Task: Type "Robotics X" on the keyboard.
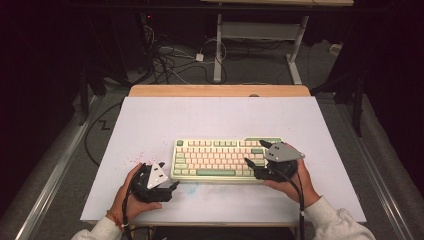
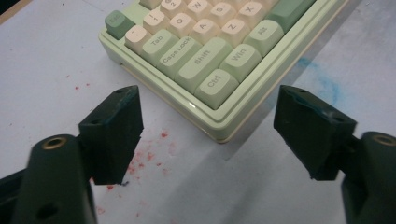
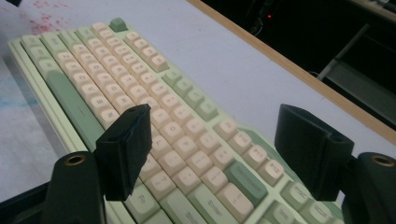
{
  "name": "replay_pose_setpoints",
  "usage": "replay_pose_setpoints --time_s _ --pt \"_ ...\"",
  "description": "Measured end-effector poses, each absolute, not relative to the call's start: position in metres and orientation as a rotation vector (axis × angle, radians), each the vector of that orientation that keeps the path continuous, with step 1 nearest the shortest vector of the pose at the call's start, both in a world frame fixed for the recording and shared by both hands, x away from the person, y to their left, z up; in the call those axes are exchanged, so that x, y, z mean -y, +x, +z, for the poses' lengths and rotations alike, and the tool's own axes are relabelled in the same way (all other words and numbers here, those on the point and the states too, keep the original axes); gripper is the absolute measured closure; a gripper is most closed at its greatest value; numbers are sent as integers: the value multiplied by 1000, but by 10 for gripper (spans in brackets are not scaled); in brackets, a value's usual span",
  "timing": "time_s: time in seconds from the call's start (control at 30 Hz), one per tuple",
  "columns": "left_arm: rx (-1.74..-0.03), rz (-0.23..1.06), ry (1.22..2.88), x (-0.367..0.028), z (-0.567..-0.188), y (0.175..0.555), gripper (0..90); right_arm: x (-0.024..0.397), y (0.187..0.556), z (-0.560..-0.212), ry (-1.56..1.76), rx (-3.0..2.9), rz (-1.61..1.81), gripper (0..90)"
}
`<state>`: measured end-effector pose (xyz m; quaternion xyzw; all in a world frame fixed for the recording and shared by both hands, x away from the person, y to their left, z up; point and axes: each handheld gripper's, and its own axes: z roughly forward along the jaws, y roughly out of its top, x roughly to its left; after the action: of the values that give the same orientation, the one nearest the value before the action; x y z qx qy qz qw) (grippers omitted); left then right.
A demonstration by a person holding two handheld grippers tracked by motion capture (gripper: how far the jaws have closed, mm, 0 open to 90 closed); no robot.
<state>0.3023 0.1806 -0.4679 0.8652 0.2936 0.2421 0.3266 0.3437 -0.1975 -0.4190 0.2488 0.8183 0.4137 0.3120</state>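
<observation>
A pale green keyboard (image 1: 215, 160) with cream and green keys lies flat in the middle of the white board. My left gripper (image 1: 170, 178) rests low on the board just off the keyboard's near left corner. In the left gripper view the left gripper (image 2: 208, 95) is open, and the Ctrl corner of the keyboard (image 2: 201, 60) lies ahead between its jaws, untouched. My right gripper (image 1: 255, 152) hovers over the keyboard's right end. In the right gripper view the right gripper (image 3: 215, 114) is open above the rows of keys (image 3: 140, 93), with nothing between its pads.
The white board (image 1: 150, 120) covers a wooden table whose far edge (image 1: 220, 90) shows. Red specks (image 2: 149, 156) and a blue smudge (image 2: 327, 86) stain the board near the keyboard. Cables (image 1: 170, 60) and another table's legs (image 1: 218, 45) stand on the floor beyond.
</observation>
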Motion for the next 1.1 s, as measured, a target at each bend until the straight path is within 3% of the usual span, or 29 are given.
replay_pose_setpoints --time_s 0.33,0.53,0.73,1.1 --pt "-764 603 2237 -183 -460 303 365 223 329 -423 685 -2126 1061 285" --pt "-747 545 2235 -186 -454 304 649 235 321 -426 701 -2132 1065 287" --pt "-724 513 2239 -186 -448 307 850 245 312 -430 707 -2133 1052 283" --pt "-636 478 2259 -162 -433 318 872 259 303 -436 751 -2127 1056 277"
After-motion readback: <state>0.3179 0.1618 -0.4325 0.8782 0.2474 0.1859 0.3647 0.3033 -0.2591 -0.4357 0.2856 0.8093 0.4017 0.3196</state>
